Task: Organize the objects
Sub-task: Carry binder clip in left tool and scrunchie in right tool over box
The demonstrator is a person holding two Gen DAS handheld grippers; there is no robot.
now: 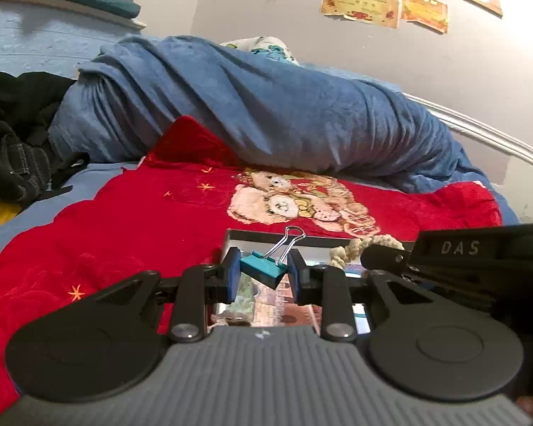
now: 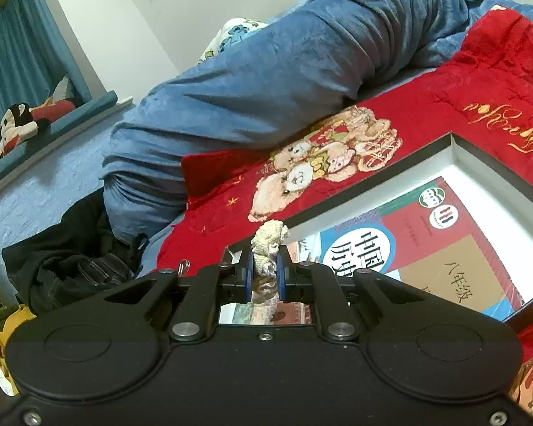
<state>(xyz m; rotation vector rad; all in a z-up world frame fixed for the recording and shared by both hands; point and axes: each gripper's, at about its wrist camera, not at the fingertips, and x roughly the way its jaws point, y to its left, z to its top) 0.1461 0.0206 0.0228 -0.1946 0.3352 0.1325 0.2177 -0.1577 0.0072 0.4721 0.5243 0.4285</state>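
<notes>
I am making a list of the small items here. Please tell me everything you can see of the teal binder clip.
The binder clip has a teal body that looks like painted metal and two silver wire handles, raised and crossing at their loops. It is tilted, one corner lower, and pinched between the blue pads of the left tool. It hangs above the open box with a book inside.

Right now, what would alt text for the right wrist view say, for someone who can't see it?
A hand-held right gripper pinches a cream knotted rope piece above an open box that holds a Chinese textbook. The box sits on a red teddy-bear blanket on a bed, with a rumpled blue blanket and dark clothes behind.
</notes>
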